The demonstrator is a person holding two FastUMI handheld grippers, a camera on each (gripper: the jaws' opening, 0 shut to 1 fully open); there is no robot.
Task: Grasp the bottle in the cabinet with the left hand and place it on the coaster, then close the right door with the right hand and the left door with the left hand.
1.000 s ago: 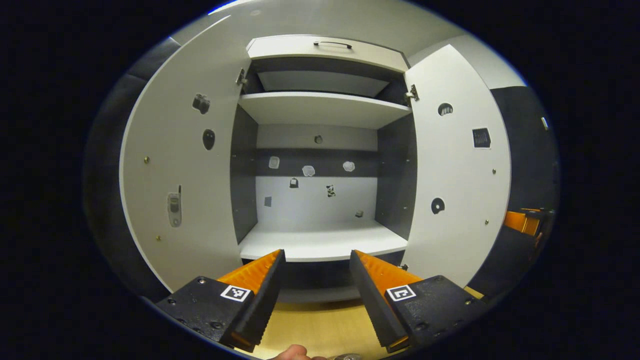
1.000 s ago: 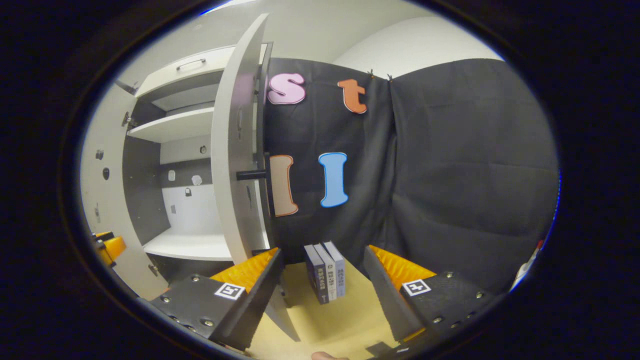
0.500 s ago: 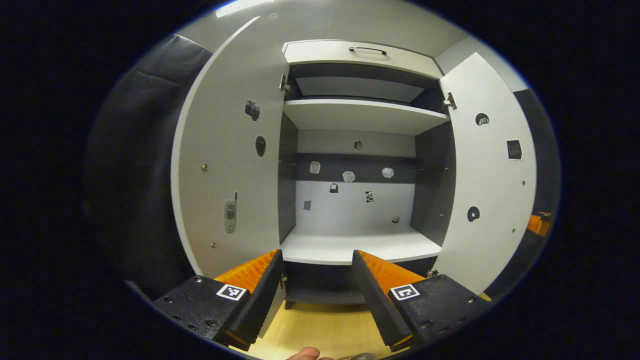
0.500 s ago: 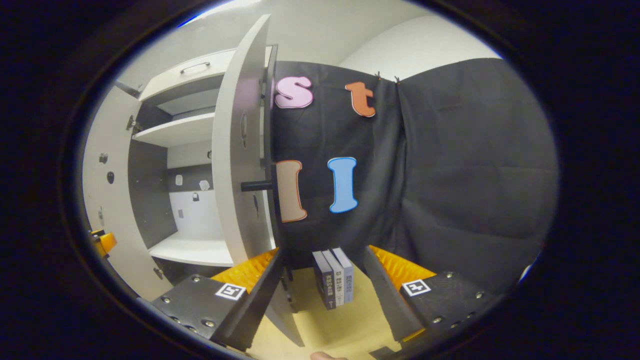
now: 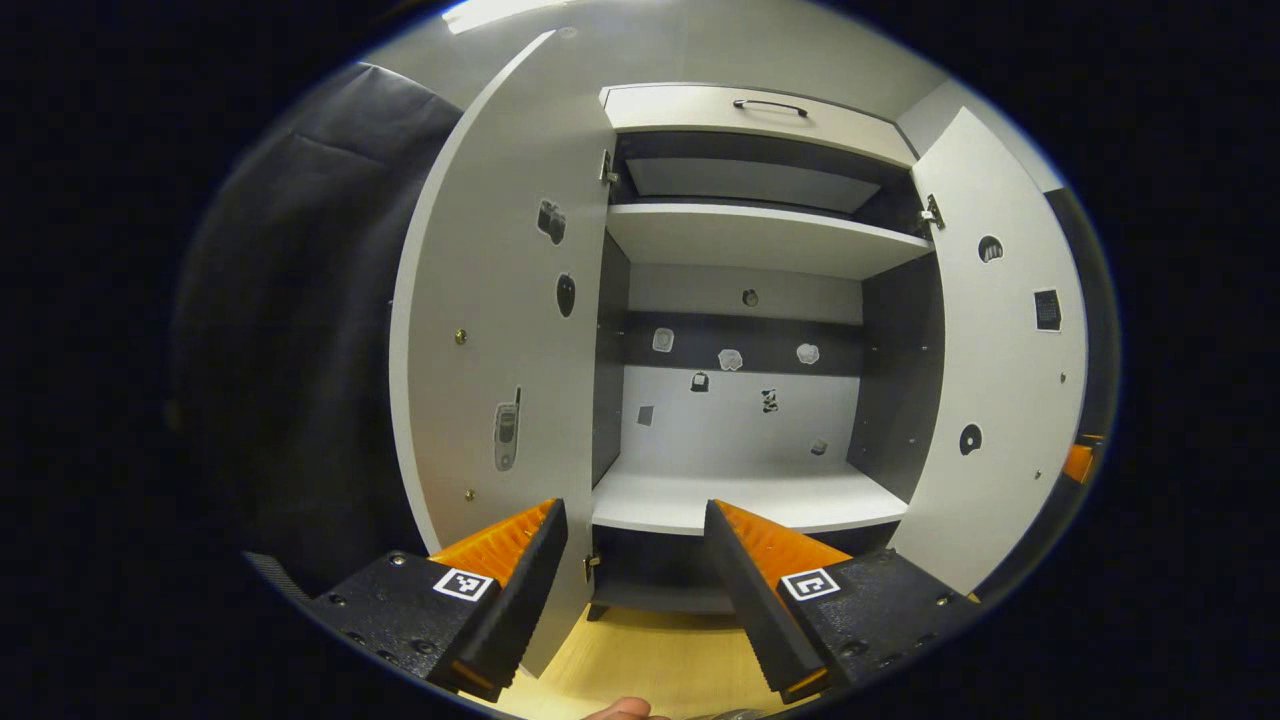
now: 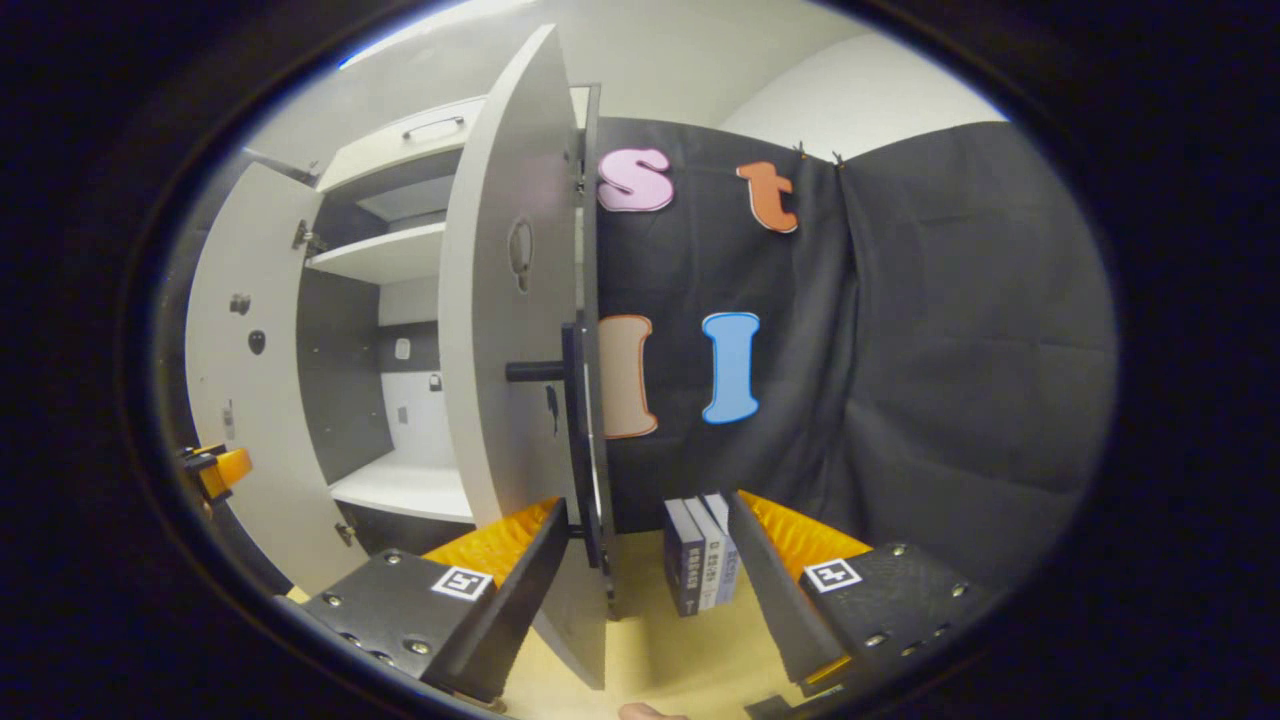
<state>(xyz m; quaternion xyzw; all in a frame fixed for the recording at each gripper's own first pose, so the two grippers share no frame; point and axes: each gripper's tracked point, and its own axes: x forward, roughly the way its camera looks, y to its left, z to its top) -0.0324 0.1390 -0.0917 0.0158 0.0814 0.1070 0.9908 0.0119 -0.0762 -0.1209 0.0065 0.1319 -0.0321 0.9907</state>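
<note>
The white matt laminate cabinet doors [image 5: 500, 330] look smooth, with small shiny metal hinges [image 5: 607, 168] at twelve o'clock. Below, the pale wood-grain tabletop [image 5: 655, 660] shows a soft sheen. The ribbed orange plastic fingers [image 6: 795, 535] look rough against the matt black cloth wall [image 6: 950, 350].

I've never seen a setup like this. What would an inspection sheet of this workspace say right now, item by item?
Surface: light wooden tabletop under the cabinet, bare where it shows.
Job's things: cabinet shelves hold nothing; left door and right door both stand open. Bottle and coaster: nothing seen.
Clutter: three books upright on the table beside the right door; small stickers on the doors and back panel.
Grippers: left tongs open, holding nothing, facing the cabinet; right tongs open, with the right door's edge between their fingers, not clamped.
Cables: nothing seen.
Surroundings: black cloth wall, white wall above.
</note>
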